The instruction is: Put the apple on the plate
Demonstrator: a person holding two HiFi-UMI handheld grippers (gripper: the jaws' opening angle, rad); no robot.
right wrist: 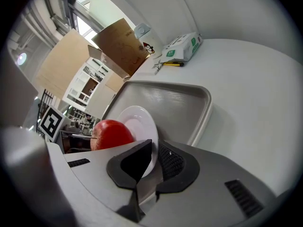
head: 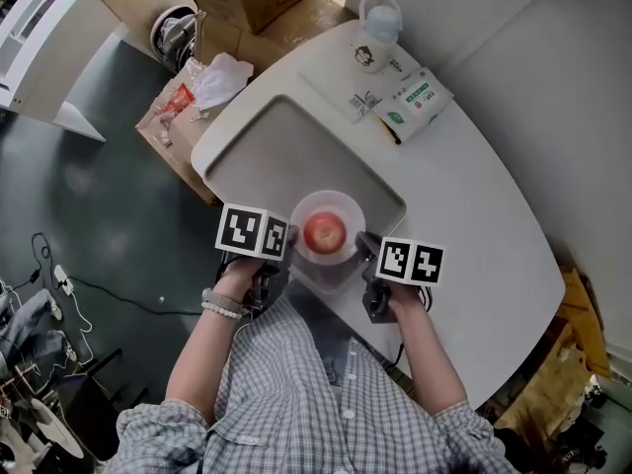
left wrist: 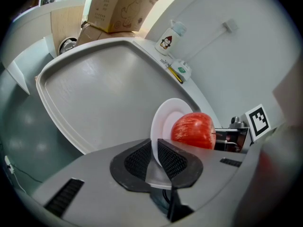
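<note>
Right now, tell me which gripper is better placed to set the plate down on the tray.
Left, marginally: the left gripper faces open gray tray, the right gripper sits near its corner. Both clamp the white plate carrying the red apple, so lower together.

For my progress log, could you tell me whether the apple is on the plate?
On the plate: the apple sits in its middle in every view.

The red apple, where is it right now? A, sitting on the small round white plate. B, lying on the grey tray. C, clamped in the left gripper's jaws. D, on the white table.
A: the red apple sits on the small round white plate, whose rim the left gripper and the right gripper clamp from opposite sides.
</note>
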